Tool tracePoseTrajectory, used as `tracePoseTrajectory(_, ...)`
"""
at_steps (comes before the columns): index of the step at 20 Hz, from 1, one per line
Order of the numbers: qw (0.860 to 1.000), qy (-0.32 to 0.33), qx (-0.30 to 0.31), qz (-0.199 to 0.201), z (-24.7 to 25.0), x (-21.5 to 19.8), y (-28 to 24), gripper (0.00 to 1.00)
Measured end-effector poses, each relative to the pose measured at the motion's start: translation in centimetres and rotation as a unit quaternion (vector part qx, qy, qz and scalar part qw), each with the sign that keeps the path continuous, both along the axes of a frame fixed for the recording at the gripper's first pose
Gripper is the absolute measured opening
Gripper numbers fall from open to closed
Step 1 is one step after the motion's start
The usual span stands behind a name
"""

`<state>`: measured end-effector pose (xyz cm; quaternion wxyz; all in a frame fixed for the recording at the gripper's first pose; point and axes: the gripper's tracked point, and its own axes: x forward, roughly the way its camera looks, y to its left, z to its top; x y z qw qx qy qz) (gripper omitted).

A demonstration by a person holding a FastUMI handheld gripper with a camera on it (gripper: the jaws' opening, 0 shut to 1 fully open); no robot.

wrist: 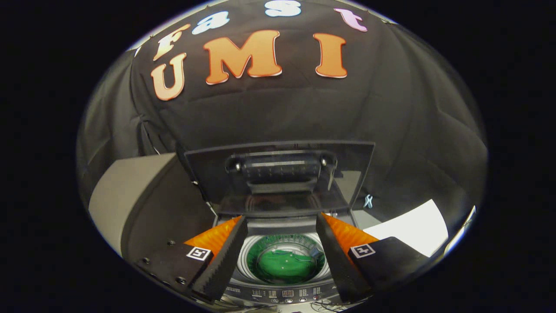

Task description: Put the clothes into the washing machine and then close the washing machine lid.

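A small top-loading washing machine (282, 295) stands just ahead of and below my fingers. Its dark lid (280, 176) stands raised and upright behind the drum opening. Inside the round drum lies a green garment (284, 263), seen between my two fingers. My gripper (281, 226) is open, its black ribbed fingers (226, 256) with orange sides spread wide on either side of the drum opening, holding nothing. The control panel runs along the machine's near edge.
A grey box-like unit (130, 195) stands to the left of the machine. A white sheet (412, 228) lies on the surface to the right. A small pale clip (368, 201) hangs on the black cloth beside the lid.
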<state>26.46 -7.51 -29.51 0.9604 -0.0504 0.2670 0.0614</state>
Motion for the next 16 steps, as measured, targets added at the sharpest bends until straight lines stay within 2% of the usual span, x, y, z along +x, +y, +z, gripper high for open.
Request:
tracePoseTrajectory(7, 0.998, -0.057, 0.015, 0.023, 6.6, 4.3, 3.2, 1.00)
tracePoseTrajectory(16, 0.997, -0.066, -0.026, 0.016, 5.9, 11.5, 3.8, 1.00)
